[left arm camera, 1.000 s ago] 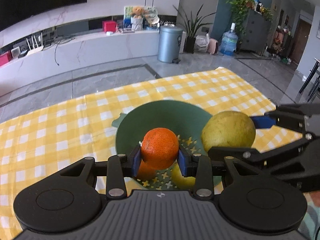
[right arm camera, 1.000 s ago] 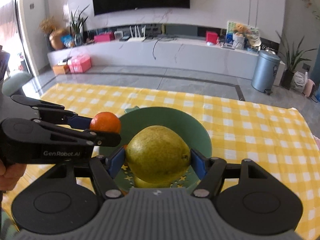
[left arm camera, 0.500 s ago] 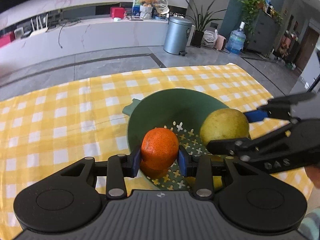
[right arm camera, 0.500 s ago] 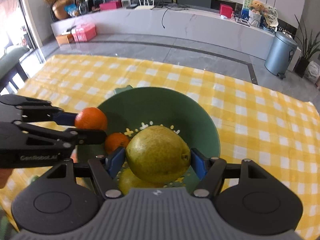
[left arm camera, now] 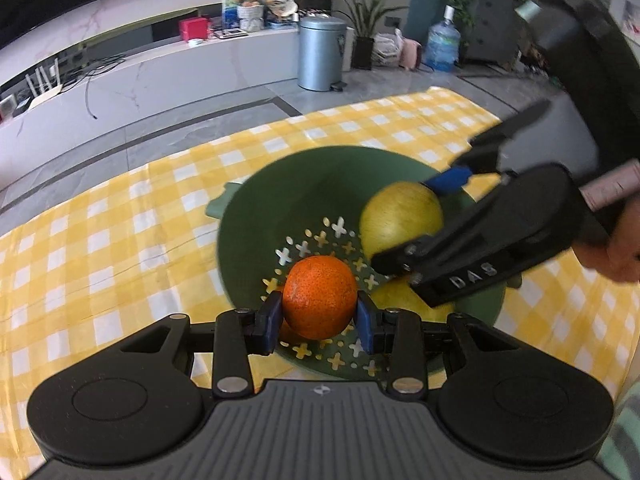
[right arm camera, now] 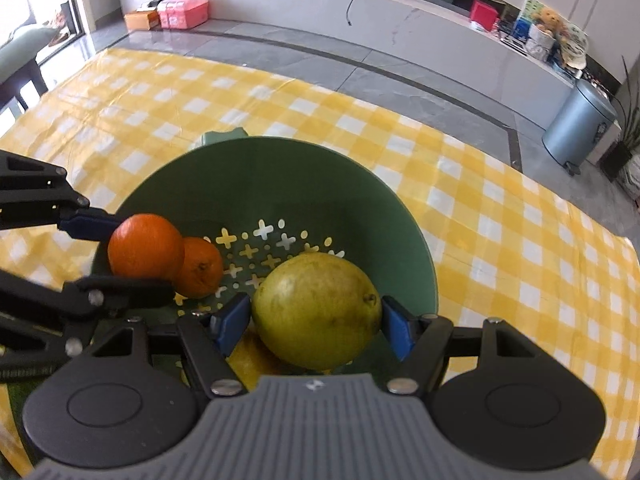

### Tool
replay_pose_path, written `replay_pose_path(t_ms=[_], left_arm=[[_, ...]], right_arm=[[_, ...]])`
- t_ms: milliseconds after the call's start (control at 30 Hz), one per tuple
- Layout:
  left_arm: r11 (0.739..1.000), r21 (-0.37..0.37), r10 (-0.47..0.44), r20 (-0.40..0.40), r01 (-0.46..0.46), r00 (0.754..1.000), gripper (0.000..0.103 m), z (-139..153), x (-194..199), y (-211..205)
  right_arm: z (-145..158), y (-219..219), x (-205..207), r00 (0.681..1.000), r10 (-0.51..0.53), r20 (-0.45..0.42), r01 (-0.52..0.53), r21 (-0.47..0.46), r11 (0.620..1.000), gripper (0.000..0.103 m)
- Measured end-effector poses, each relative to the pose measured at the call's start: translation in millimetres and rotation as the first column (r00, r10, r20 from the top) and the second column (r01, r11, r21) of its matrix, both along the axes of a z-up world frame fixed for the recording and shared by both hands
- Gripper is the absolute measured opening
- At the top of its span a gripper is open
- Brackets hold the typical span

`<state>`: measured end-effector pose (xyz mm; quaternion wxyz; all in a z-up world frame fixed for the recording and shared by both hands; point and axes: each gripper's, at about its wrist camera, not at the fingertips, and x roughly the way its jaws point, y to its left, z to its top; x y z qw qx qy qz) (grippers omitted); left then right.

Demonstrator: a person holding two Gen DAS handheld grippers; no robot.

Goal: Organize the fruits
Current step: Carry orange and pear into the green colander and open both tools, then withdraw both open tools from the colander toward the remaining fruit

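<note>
A green colander bowl (left arm camera: 320, 176) (right arm camera: 312, 168) with cross-shaped holes sits on the yellow checked tablecloth. My left gripper (left arm camera: 319, 316) is shut on an orange (left arm camera: 320, 302) (right arm camera: 145, 245) and holds it low over the bowl's near side. My right gripper (right arm camera: 316, 322) is shut on a yellow-green pear (right arm camera: 316, 312) (left arm camera: 400, 218) just above the bowl's floor. A second orange (right arm camera: 202, 267) rests in the bowl beside the held one. A yellow fruit (right arm camera: 250, 362) (left arm camera: 404, 298) lies in the bowl, half hidden under the pear.
The tablecloth (right arm camera: 500, 220) covers the table around the bowl on every side. A person's hand (left arm camera: 618, 248) grips the right tool's handle. Beyond the table edge are floor, a grey bin (left arm camera: 322, 54) and a long white counter (right arm camera: 400, 4).
Both grippers have come down toward the bowl, each still holding its fruit. The pear has moved in over the bowl's floor, and the second orange has come into sight.
</note>
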<state>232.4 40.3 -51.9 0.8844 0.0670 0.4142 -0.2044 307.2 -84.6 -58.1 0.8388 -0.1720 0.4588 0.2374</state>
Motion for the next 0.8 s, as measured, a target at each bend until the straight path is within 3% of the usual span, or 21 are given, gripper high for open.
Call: replay_pose_path(t_ms=[200,467,533,600,800], left_arm=[[0.997,0.053,-0.051,0.001,0.051,0.999,0.042,-5.9,-4.2,-10.0],[0.99,0.131,-0.057,0.027,0.053,0.998,0.043,-12.5,-8.1,-23.0],[0.988,0.146,-0.061,0.038,0.055,0.997,0.049,-13.4,-9.7,-24.7],[0.987,0.151,-0.069,0.044,0.062,0.997,0.053,-13.8,-10.9,-25.4],[0.987,0.149,-0.072,0.046,0.064,0.996,0.054,-13.1,-11.5,-25.7]], right_arm=[[-7.8,9.4,10.0,0.999,0.029,-0.027,-0.03,-0.038,0.999,0.067],[-17.2,16.1,14.5,0.999,0.025,-0.042,-0.029,-0.095,0.995,0.067],[-20.1,16.4,15.1,0.999,0.016,-0.047,-0.02,-0.101,0.995,0.067],[-21.3,16.1,16.2,0.999,0.0,-0.051,-0.006,-0.101,0.995,0.065],[-19.5,17.9,14.9,0.999,-0.009,-0.05,0.003,-0.111,0.994,0.064]])
